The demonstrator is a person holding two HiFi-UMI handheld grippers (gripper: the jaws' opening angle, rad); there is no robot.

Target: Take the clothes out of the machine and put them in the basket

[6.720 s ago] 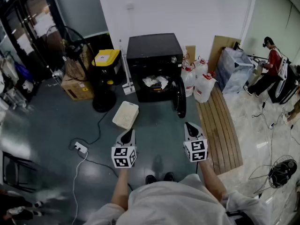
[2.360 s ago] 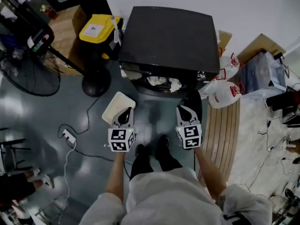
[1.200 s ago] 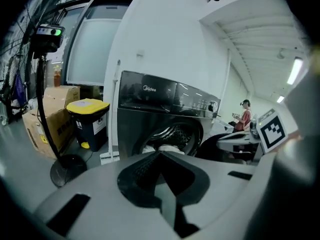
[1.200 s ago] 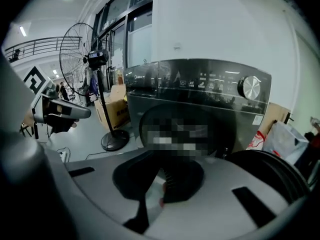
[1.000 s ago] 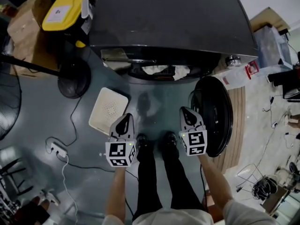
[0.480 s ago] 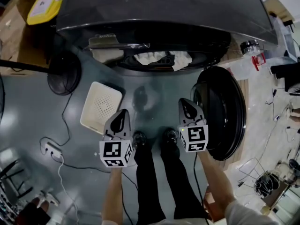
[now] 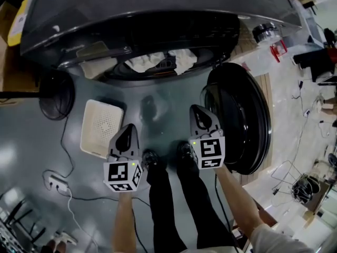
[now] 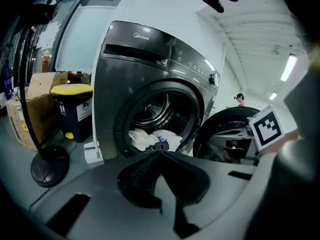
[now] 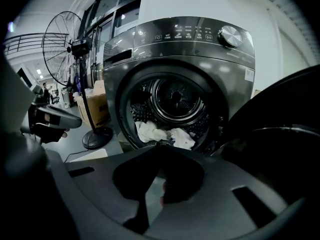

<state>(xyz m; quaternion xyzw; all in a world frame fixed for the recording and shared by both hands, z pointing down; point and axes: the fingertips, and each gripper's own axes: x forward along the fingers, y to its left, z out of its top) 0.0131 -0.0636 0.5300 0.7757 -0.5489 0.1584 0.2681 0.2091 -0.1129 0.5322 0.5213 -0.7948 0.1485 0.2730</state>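
- Two grippers, both empty: the left gripper [image 7: 125,135] and the right gripper [image 7: 199,118] each have their jaws pressed together with nothing between them. Both point toward the machine's opening from a little way off.
- One washing machine [image 7: 158,15], dark grey and front-loading, with its one round door [image 7: 239,117] swung fully out. The door stands just beside the right gripper, on its outer side.
- One heap of clothes [image 7: 158,62] lies at the front lip of the drum. Two white pieces can be counted, with a small bluish item [image 8: 160,145] between them.
- One white basket [image 7: 101,128] sits on the floor beside the left gripper's outer side, near the machine's left front corner, its perforated bottom bare.
- Two black shoes [image 7: 150,159] of the person stand between the grippers.
- One fan base [image 7: 55,94] and one power strip [image 7: 55,182] with its cable lie on the floor to the left.
- One yellow-lidded bin [image 8: 72,91] and one cardboard box [image 8: 25,114] stand beside the machine.
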